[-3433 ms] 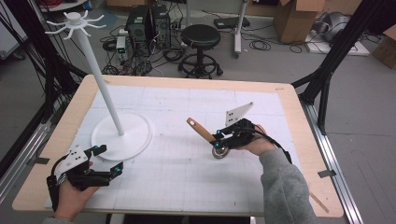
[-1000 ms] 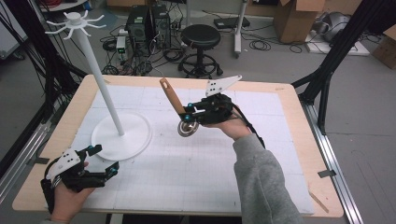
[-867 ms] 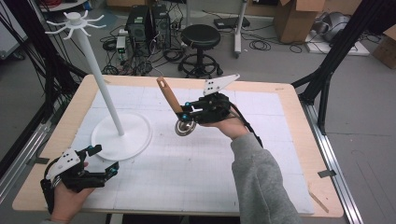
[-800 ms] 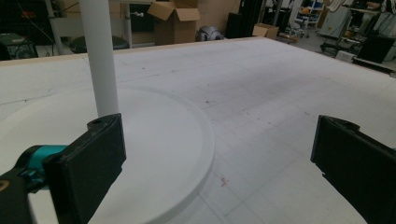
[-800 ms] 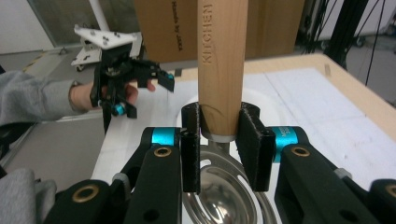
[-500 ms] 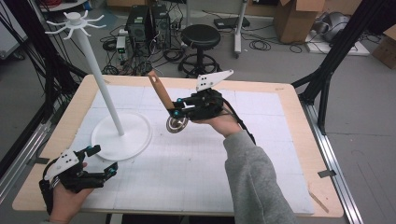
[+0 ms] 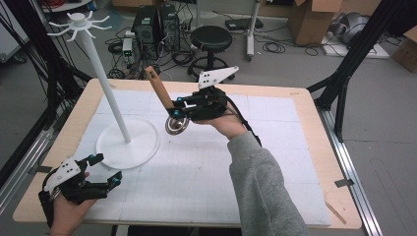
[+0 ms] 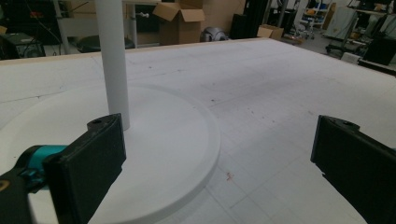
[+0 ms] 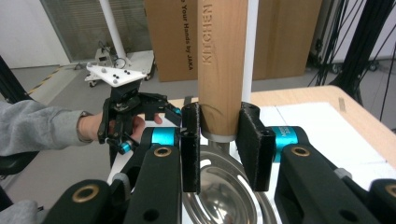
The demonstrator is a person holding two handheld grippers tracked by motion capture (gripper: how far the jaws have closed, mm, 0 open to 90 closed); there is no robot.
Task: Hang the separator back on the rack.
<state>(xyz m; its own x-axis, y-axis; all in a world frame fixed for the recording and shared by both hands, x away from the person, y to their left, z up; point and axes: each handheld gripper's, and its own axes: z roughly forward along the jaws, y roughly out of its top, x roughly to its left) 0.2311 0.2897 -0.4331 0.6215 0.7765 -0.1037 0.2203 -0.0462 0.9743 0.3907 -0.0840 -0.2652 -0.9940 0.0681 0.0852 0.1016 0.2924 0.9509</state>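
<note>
Right tool [image 7: 178,109] clamps ladle [image 7: 167,105], wooden handle pointing up-left, bowl down.

Ladle [image 7: 169,110]: smooth wooden handle, glossy metal bowl; stand [image 7: 129,145] matt white plastic.

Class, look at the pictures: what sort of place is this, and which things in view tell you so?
Probably a lab or workshop: a worktable set in a black frame, computer towers and loose cables on the floor, cardboard boxes, and a person using handheld grippers.
</note>
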